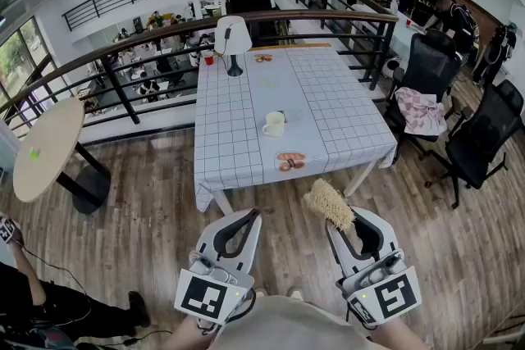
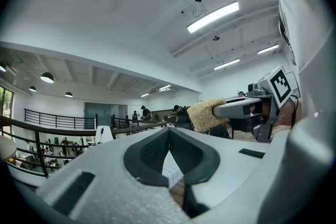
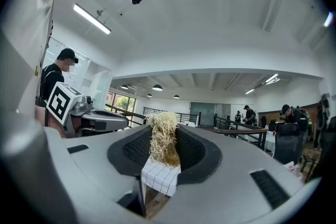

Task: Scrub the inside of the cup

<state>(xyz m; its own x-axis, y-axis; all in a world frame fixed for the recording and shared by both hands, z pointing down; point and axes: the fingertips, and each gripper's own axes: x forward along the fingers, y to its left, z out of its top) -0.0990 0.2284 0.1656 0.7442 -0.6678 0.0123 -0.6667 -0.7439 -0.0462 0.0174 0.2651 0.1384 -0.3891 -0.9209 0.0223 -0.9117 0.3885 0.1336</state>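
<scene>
Clenched with nothing between them, the jaws of the left gripper meet at their tips, and only a slice of checked cloth and wooden floor shows through the gap below the tips. The right gripper has its jaws clamped on a scrubber, a pale, straw-coloured tuft of coarse fibres that sticks out past the tips and hangs down between the dark pads.

From the head view, both grippers are held low and near, side by side above the wooden floor, left one on the left, right one on the right, a little apart from each other. The scrubber's tuft points far and slightly left, towards the near edge of the table.

The cup, white, stands upright on the table's grid-patterned cloth, about midway across and somewhat nearer the near edge than the far one. It is well apart from both grippers and from the scrubber. Near the table's near edge lies a small flat orange-brown item that I cannot identify. At the far left corner stands a white lamp. A round table sits to the left, and black office chairs stand to the right of the table
</scene>
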